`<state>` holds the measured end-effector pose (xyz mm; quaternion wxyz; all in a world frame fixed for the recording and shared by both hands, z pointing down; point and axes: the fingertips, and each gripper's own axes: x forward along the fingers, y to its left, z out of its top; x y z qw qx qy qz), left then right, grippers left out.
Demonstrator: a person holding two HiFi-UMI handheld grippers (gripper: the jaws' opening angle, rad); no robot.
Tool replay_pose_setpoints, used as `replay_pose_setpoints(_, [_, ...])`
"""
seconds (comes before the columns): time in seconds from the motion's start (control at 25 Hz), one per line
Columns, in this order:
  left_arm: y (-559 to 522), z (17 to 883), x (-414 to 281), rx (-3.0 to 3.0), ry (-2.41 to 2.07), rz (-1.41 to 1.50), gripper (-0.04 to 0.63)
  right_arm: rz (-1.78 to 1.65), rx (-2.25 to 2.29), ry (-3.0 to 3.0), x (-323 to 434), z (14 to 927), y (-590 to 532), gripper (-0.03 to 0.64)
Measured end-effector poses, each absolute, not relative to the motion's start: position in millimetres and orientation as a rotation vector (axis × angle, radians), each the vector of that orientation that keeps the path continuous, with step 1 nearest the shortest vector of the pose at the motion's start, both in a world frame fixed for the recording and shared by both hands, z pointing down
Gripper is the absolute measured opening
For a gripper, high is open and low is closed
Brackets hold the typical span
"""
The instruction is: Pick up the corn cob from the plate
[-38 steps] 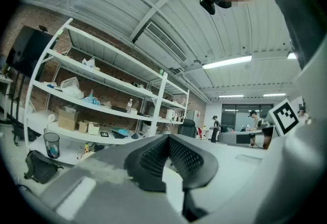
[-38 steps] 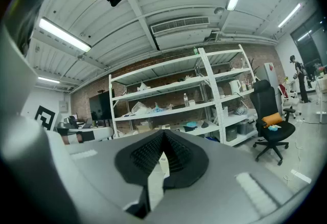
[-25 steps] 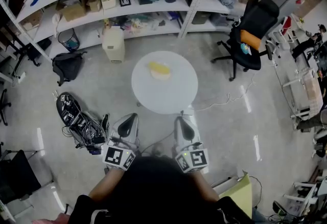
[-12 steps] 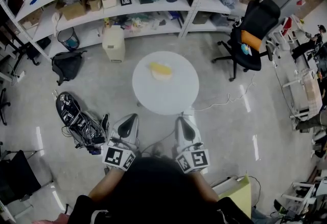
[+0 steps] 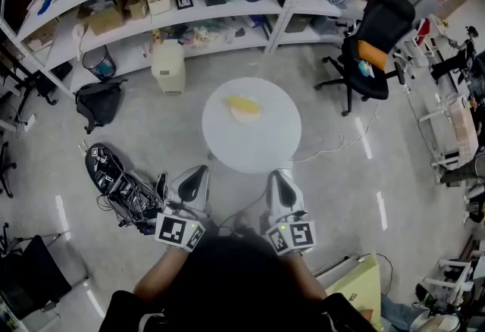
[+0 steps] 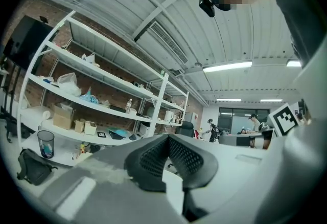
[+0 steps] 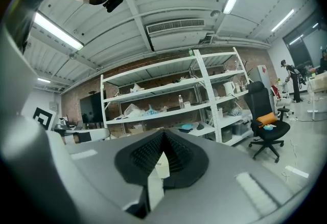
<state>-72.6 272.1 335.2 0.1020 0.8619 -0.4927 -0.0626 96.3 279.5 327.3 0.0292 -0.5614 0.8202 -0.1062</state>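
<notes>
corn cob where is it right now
In the head view, the corn cob lies on its plate on the far half of the round white table, toward the shelving.

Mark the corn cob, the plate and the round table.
corn cob (image 5: 242, 104), head view, middle of the yellow cob.
plate (image 5: 247, 116), head view, its pale near rim.
round table (image 5: 254, 145), head view, bare white top.

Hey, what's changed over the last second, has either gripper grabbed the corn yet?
No. The left gripper and the right gripper have edged slightly closer to the round table. Nothing was taken or let go. Both pairs of jaws stay shut and empty, and the corn cob still lies on its plate.
</notes>
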Motion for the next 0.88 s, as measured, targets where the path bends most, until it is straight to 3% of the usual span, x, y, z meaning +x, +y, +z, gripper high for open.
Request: replay_pose_setpoints(0.88, [228,343,-110,2.565,-1.352,-0.185,0.0,-0.316,-1.869,2.431,65,328,244,0.008])
